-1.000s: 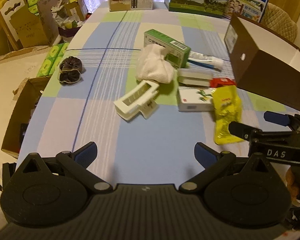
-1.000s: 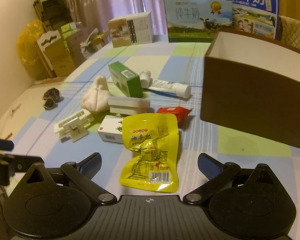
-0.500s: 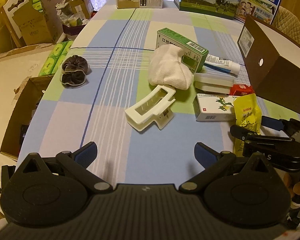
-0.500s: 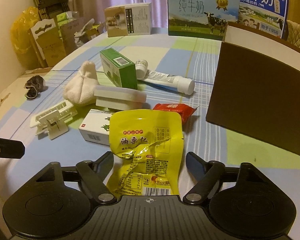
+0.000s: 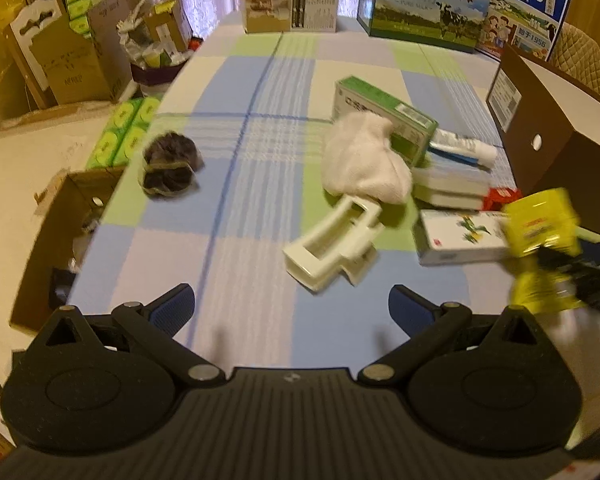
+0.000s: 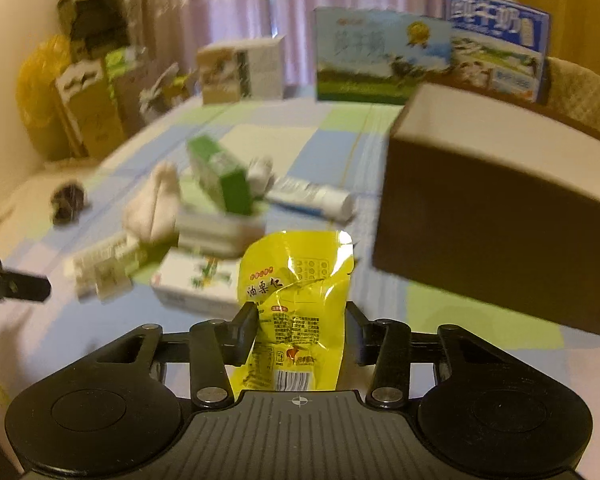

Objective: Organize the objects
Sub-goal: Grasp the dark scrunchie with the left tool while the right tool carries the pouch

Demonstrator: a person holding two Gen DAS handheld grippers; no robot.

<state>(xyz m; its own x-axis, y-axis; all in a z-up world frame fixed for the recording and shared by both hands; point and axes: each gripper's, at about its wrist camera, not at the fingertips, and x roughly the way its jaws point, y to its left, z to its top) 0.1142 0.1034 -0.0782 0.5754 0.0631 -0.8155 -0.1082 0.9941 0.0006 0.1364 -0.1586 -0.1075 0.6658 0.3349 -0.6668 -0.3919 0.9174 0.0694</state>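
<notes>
- right gripper (image 6: 298, 334) clamped on the yellow pouch (image 6: 296, 304), fingers (image 6: 246, 330) pinching its lower half from both sides
- pouch stands upright between the fingers, crumpled top edge up, barcode end down by the gripper body
- in the left wrist view the pouch (image 5: 540, 248) is raised off the cloth at the right edge, blurred, black right gripper (image 5: 572, 268) just behind it
- right gripper points level across the table (image 6: 480, 320), toward the brown box (image 6: 500, 232); box sits just ahead to the right, open top facing up
- left gripper (image 5: 292, 306) spread wide, nothing between its blue pads (image 5: 174, 306)
- left gripper hovers low over the near edge of the checked cloth (image 5: 240, 200), aimed down the table's length
- its finger tip (image 6: 24, 288) pokes in at the left edge of the right wrist view, well apart from the pouch
- pile in front of the left gripper: cream clip (image 5: 332, 244) nearest, white cloth bundle (image 5: 364, 164) touching its far end, green carton (image 5: 384, 116) behind the bundle
- white medicine box (image 5: 460, 236) lies flat right of the clip, just beside the pouch; stacked white trays (image 5: 448, 188) and a red packet (image 5: 502, 196) behind it
- toothpaste tube (image 5: 464, 148) lies between the green carton and the brown box (image 5: 548, 132)
- dark scrunchie (image 5: 170, 168) lies alone at the left edge of the cloth, well apart from the pile
- milk cartons (image 5: 424, 4) stand at the far end of the table
- both views motion-blurred; smaller print unreadable
</notes>
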